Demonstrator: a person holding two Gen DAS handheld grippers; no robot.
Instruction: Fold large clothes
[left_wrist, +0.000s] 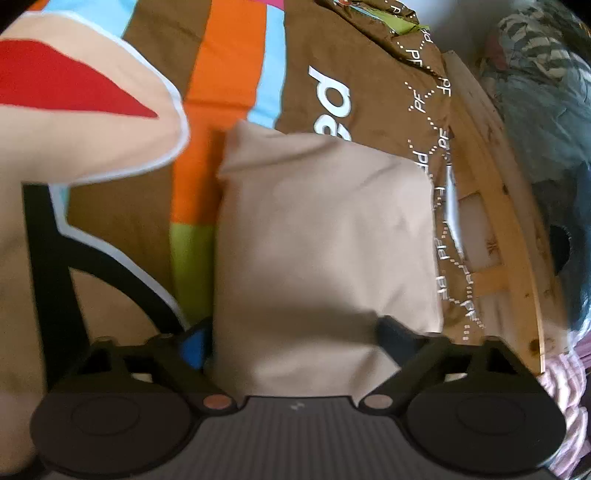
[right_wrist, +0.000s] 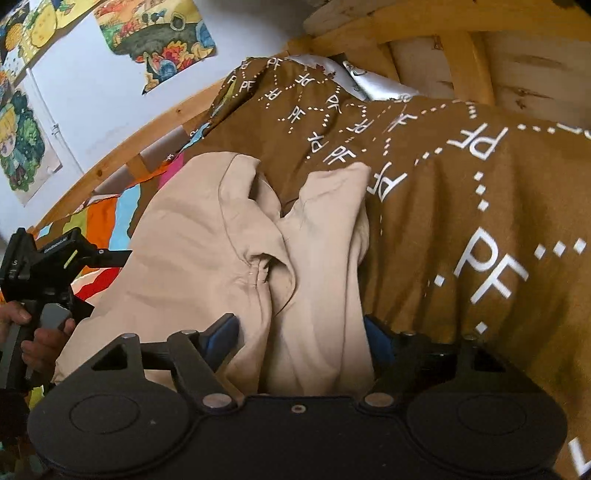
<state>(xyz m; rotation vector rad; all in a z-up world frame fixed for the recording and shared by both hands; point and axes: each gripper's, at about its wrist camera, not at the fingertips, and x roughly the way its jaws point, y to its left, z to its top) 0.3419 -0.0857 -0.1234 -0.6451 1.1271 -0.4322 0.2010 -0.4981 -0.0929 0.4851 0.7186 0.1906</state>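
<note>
Beige cloth: the large garment (right_wrist: 236, 258) lies rumpled on a brown bedspread (right_wrist: 461, 206) printed with white PF letters, which covers a bed with a pale wooden frame (right_wrist: 122, 155). Your left gripper (left_wrist: 295, 332) stands wide, a flat folded section of the garment (left_wrist: 325, 236) running up between its fingers; whether the pads press the fabric you cannot tell from this blurred view. Your right gripper (right_wrist: 301, 332) is partly open, with bunched beige folds filling the gap between its blue pads (right_wrist: 225, 332); grip uncertain there too. In the right wrist view your hand (right_wrist: 40, 339) holds the left tool's handle at the far left edge. Colourful posters (right_wrist: 159, 40) hang on the wall beyond.
</note>
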